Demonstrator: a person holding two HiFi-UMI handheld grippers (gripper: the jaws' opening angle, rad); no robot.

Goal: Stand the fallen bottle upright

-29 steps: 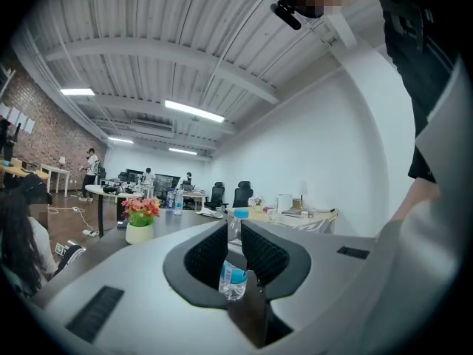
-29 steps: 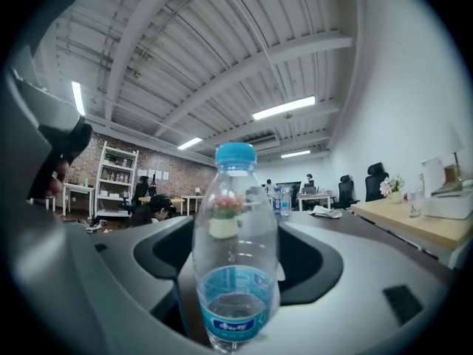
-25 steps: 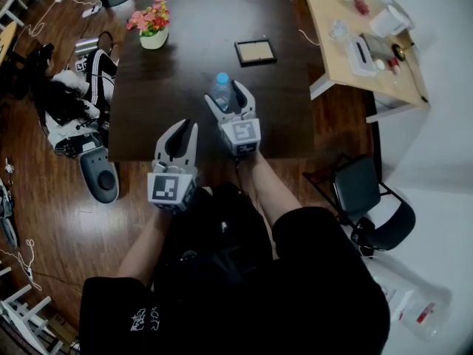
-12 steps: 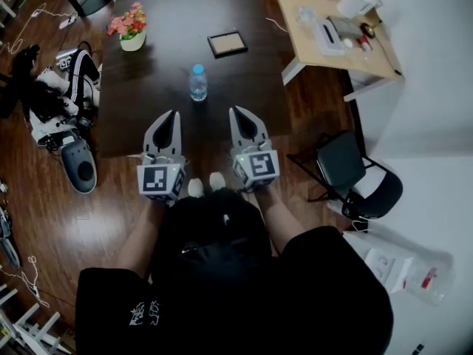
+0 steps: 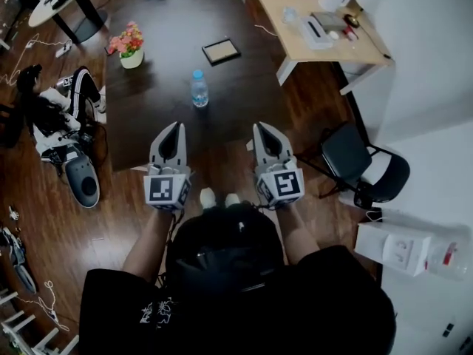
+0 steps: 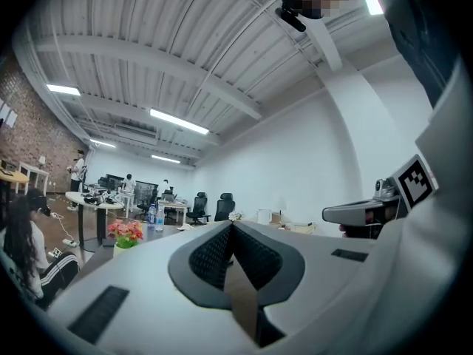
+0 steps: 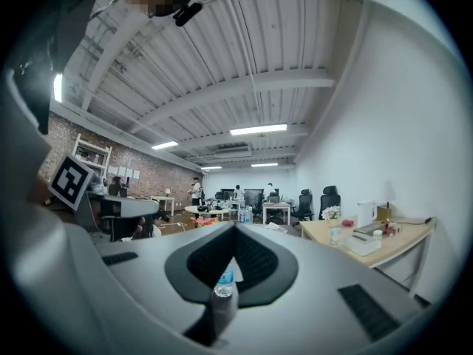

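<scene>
The clear plastic bottle with a blue cap (image 5: 199, 89) stands upright near the middle of the dark wooden desk (image 5: 159, 58), cap up and long axis vertical. A second ago the right gripper (image 5: 264, 127) bracketed it. Now that gripper has drawn back, jaws together and empty. The left gripper (image 5: 177, 126) is also closed on nothing. The bottle already stands as the task wants.

An open-plan office: swivel chairs (image 7: 329, 197), a pale wooden desk (image 5: 318, 28), a long dark tabletop (image 5: 155, 87), ceiling strip lights (image 7: 258, 130), a brick wall (image 7: 144, 170) (people (image 7: 238, 192) stand far off).
</scene>
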